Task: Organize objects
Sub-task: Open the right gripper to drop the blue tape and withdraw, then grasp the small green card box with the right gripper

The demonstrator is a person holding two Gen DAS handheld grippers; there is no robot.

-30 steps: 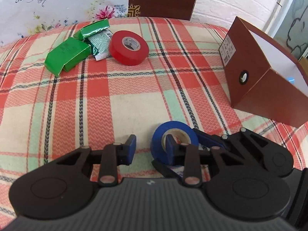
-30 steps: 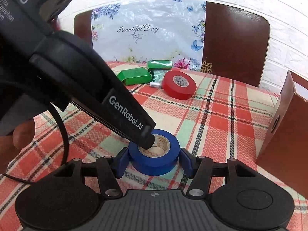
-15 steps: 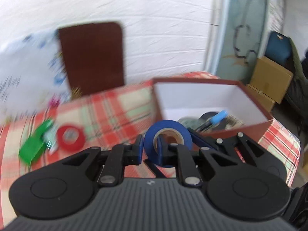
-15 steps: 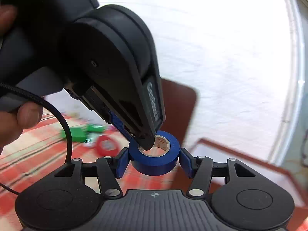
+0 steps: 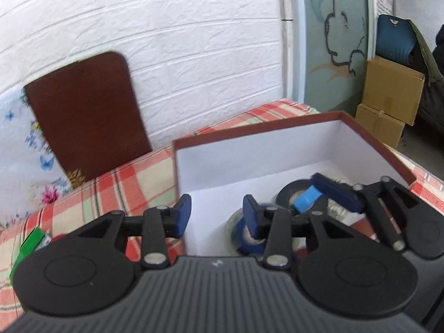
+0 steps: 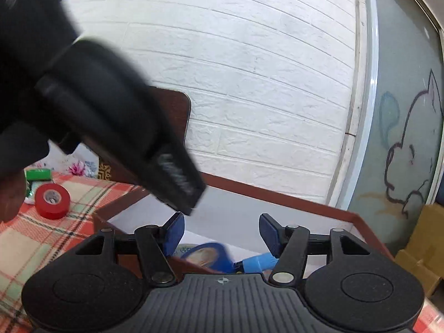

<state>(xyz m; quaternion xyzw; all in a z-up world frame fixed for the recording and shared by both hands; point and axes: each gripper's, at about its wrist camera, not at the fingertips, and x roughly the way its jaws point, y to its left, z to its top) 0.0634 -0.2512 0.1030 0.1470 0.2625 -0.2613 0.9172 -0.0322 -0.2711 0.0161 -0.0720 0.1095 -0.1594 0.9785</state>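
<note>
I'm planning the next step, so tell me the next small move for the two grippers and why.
Probably lift both grippers clear of the box and send one toward the red tape roll. The left gripper and right gripper have open jaws, the blue tape roll lies inside the box, and the red one is on the plaid cloth.

Both wrist cameras sit close above the white-lined brown cardboard box (image 5: 277,144) (image 6: 277,194), facing the white brick wall (image 5: 166,27) (image 6: 249,83).
</note>
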